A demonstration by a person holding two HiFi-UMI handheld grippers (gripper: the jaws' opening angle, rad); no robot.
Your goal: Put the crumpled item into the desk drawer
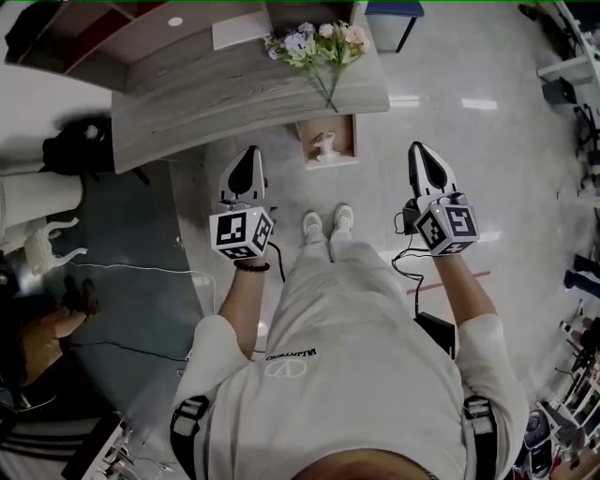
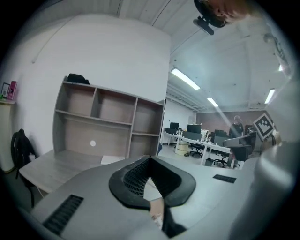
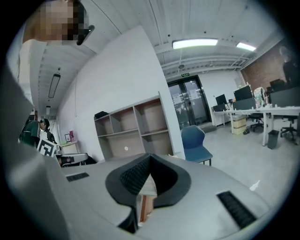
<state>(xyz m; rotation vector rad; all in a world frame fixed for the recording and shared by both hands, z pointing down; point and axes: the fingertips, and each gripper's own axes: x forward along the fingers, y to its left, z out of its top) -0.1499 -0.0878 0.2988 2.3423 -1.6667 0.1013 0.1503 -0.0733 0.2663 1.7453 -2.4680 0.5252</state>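
Drawer (image 1: 349, 141) open, crumpled item (image 1: 323, 146) inside, long axis perhaps toward desk (image 1: 234, 94)

Grey wood-grain desk (image 1: 187, 103), pink-and-white flowers (image 1: 319, 39)

The shelf unit (image 1: 94, 28) on the desk (image 1: 234, 94) is cut off by the top edge of the head view. In the open drawer (image 1: 352, 141) a pale item (image 1: 323, 145) is seen, too small to be identified. In the gripper views, the desk front is largely hidden behind the left gripper (image 2: 150, 161) and the right gripper (image 3: 150, 158).
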